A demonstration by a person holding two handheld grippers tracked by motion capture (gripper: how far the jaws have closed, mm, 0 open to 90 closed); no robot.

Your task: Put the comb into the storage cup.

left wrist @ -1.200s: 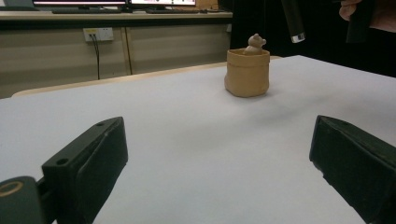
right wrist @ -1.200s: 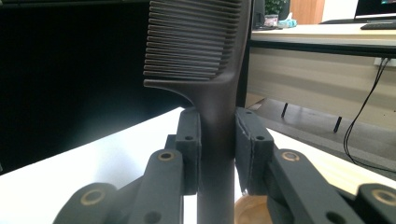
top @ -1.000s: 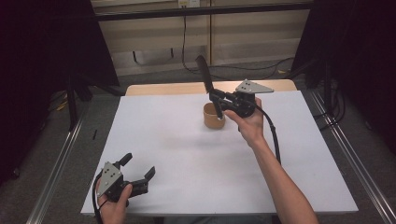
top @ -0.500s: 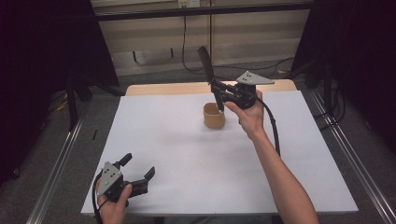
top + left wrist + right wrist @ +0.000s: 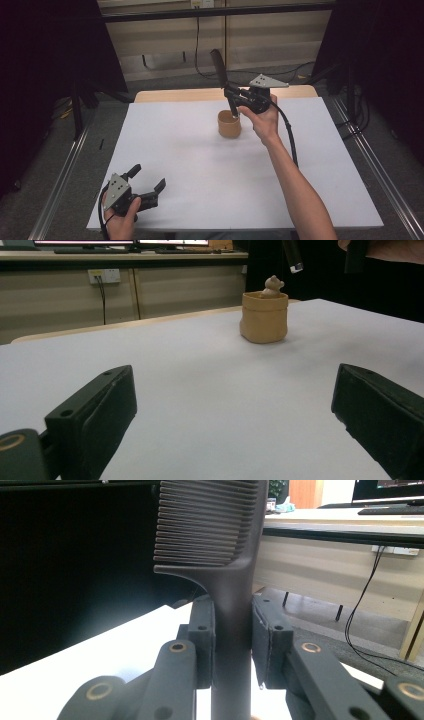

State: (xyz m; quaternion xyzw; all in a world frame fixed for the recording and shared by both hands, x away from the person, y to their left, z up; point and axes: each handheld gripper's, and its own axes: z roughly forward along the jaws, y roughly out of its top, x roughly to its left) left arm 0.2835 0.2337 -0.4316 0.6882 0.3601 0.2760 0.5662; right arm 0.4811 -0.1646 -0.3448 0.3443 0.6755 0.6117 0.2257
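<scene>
A black comb (image 5: 223,80) stands nearly upright, teeth end up, clamped by its handle in my right gripper (image 5: 233,95). Its lower tip hangs just over the rim of a small tan pot (image 5: 229,124) on the white table top (image 5: 200,165). The right gripper view shows the comb's (image 5: 220,540) handle squeezed between both pads (image 5: 202,635). From the left gripper view, the pot (image 5: 264,317) has a small tan figure (image 5: 273,286) poking out of it, and the comb tip (image 5: 293,257) hovers above it. My left gripper (image 5: 148,187) rests open at the table's near left corner.
A wooden strip (image 5: 180,94) runs along the table's far edge. Metal rails (image 5: 65,175) flank both sides. Cables (image 5: 200,50) hang on the far wall, and dark curtains stand left and right.
My right gripper has lifted and swung the comb from leaning left to nearly upright over the pot. The left gripper has stayed put.
</scene>
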